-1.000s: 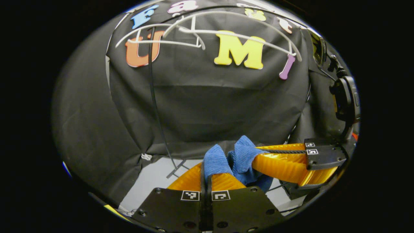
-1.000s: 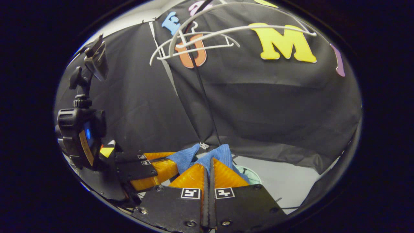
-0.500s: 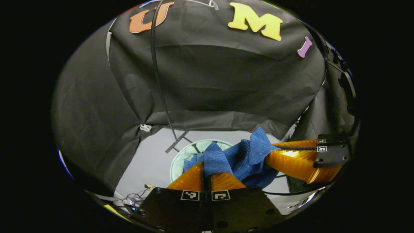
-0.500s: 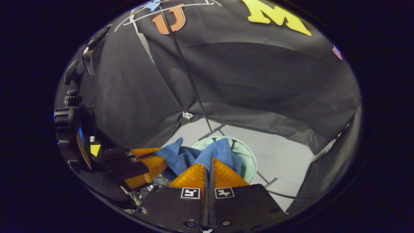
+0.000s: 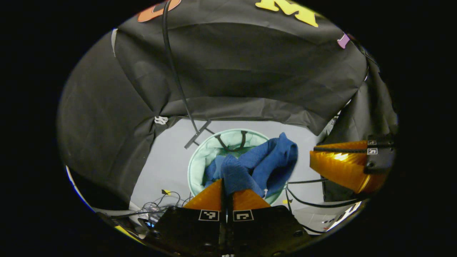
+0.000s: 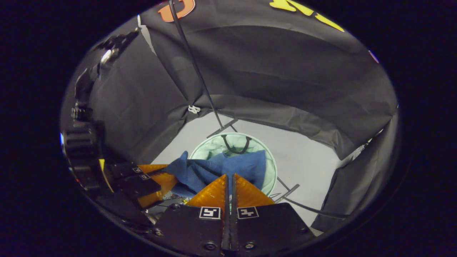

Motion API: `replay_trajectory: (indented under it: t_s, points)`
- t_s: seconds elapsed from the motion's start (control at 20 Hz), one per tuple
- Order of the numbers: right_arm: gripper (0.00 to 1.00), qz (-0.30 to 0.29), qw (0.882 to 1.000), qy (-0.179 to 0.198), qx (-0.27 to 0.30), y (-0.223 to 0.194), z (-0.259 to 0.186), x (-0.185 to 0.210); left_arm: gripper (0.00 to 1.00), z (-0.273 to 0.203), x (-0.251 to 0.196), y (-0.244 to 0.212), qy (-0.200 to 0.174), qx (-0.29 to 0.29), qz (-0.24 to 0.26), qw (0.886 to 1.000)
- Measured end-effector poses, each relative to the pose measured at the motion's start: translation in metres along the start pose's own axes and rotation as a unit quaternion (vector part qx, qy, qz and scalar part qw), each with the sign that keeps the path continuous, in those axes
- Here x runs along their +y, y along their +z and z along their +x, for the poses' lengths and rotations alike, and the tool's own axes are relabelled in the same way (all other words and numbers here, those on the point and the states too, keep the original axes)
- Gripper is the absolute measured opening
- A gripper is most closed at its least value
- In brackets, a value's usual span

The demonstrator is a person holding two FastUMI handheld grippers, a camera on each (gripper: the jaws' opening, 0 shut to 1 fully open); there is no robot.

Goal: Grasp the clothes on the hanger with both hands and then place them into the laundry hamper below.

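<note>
The left hand-held gripper [image 5: 226,182] pinched the blue cloth [image 5: 260,166]; the right hand-held gripper [image 6: 229,177] looked clenched beside it, apparently let go. The cloth dangled over the hamper [image 5: 207,157] and might snag the rim.

Now lowered over the mint hamper [image 5: 200,160], blue cloth [image 5: 264,164] free of the right gripper [image 5: 314,162], hanging from the left gripper [image 5: 225,184] alone; hanger gone overhead.
</note>
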State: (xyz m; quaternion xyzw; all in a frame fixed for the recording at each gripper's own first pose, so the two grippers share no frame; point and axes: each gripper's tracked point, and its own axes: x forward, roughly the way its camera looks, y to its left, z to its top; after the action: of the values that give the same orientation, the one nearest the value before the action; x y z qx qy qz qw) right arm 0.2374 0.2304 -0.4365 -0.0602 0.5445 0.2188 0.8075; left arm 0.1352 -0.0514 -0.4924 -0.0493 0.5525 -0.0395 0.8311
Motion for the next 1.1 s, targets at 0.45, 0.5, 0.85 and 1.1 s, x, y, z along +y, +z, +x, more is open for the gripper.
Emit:
replay_trajectory:
  t_s: [0.45,0.5,0.85,1.1]
  points:
    - [0.14,0.006,1.000,-0.010,0.014,-0.018,0.003,-0.009,1.00,-0.003,0.010,0.017,0.000,-0.031,0.002,1.000]
    - [0.25,0.010,1.000,-0.009,0.013,-0.021,0.002,-0.014,0.97,-0.001,0.010,0.015,0.002,-0.031,0.000,1.000]
    - [0.60,0.035,0.999,-0.026,-0.013,-0.019,-0.008,-0.026,0.97,-0.010,0.010,0.010,0.006,-0.038,0.004,0.999]
    - [0.69,0.041,0.996,-0.049,-0.063,-0.014,-0.043,-0.031,0.97,-0.042,0.016,0.012,0.022,-0.081,0.029,0.996]
